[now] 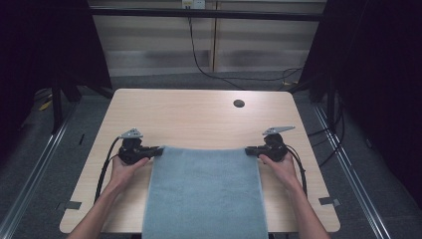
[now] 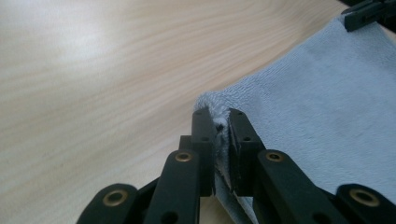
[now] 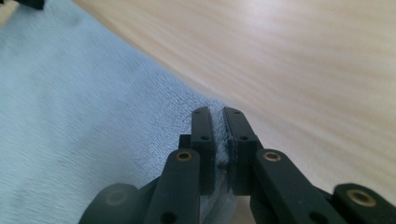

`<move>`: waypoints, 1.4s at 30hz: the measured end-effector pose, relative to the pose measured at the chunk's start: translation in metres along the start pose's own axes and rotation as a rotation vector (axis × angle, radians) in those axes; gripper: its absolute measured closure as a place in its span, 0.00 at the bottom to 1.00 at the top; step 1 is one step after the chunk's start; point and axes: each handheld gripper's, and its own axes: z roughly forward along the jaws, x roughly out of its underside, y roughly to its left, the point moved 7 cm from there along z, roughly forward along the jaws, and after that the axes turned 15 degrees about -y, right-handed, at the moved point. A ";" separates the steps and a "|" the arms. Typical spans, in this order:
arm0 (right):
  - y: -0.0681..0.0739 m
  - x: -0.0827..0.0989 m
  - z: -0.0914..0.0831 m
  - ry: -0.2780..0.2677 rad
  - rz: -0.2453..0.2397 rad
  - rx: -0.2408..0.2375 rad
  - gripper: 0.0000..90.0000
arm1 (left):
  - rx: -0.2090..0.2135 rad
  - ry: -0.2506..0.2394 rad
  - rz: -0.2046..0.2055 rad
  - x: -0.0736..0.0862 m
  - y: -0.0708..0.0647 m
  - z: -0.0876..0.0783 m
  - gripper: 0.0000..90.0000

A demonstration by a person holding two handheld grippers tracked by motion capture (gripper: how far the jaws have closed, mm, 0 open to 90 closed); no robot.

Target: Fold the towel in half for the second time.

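While both sets of jaws pinch fabric, the left gripper (image 1: 155,150) clamps the far left corner of the towel (image 1: 204,194) and the right gripper (image 1: 252,150) clamps its far right corner. Pale blue and fluffy, the towel lies flat from mid-table (image 1: 199,114) over the near edge. Both hands (image 1: 124,169) rest low, forearms entering from the near edge.
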 end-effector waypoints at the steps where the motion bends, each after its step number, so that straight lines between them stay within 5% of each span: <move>1: 0.002 -0.005 -0.002 -0.010 -0.002 -0.003 0.94 | -0.001 -0.014 -0.003 -0.004 0.000 0.000 0.93; 6: 0.002 -0.037 -0.007 -0.066 -0.036 0.012 0.95 | -0.016 -0.076 -0.012 -0.031 0.004 0.001 0.93; 12: 0.004 -0.084 -0.019 -0.161 -0.062 0.020 0.95 | -0.025 -0.170 0.034 -0.082 0.000 -0.010 0.93; 20: -0.002 -0.129 -0.030 -0.234 -0.081 0.045 0.95 | -0.033 -0.231 0.076 -0.126 -0.003 -0.021 0.93; 23: 0.007 -0.134 -0.037 -0.274 -0.080 0.011 0.95 | -0.009 -0.230 0.109 -0.120 -0.013 -0.026 0.94; 29: 0.040 -0.107 -0.062 -0.259 -0.159 -0.040 0.95 | 0.042 -0.243 0.101 -0.082 -0.035 -0.054 0.95; 32: 0.051 -0.088 -0.074 -0.251 -0.161 -0.061 0.95 | 0.063 -0.240 0.082 -0.063 -0.044 -0.067 0.95; 35: 0.063 -0.067 -0.081 -0.229 -0.168 -0.072 0.95 | 0.067 -0.202 0.127 -0.044 -0.057 -0.077 0.94; 42: 0.082 -0.004 -0.089 -0.152 -0.124 -0.114 0.90 | 0.123 -0.112 0.089 0.007 -0.077 -0.093 0.92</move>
